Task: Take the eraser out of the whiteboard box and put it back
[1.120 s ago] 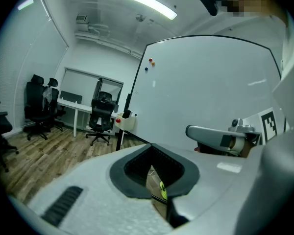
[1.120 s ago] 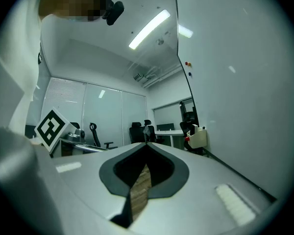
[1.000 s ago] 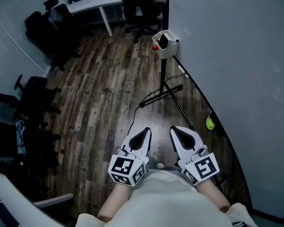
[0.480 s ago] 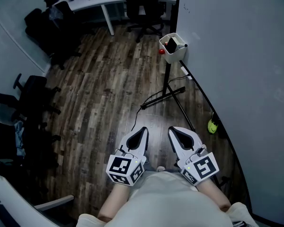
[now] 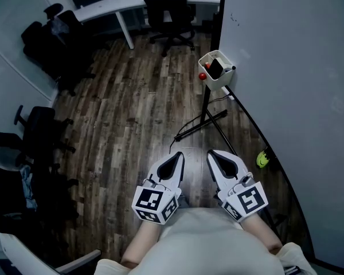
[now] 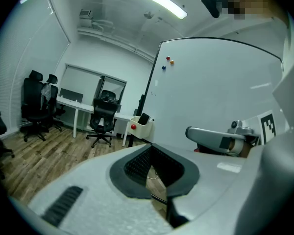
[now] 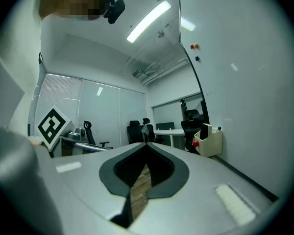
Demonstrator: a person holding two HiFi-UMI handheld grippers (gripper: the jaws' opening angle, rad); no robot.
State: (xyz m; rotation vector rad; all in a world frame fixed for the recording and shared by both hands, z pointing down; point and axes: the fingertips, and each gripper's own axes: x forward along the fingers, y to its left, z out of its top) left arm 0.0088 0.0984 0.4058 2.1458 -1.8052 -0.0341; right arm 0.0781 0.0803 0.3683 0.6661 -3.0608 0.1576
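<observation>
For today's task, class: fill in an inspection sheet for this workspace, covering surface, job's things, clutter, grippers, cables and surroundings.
Surface: wooden floor; no worktop near the grippers.
Job's things: the dark eraser stands in the whiteboard box, at the edge of the whiteboard; a red round thing sits on the box's side.
Clutter: a yellow-green thing lies on the floor by the whiteboard.
Grippers: left gripper and right gripper are both shut and empty, well short of the box.
Cables: a thin cable runs on the floor by the black stand leg.
Surroundings: black office chairs, white desk.
</observation>
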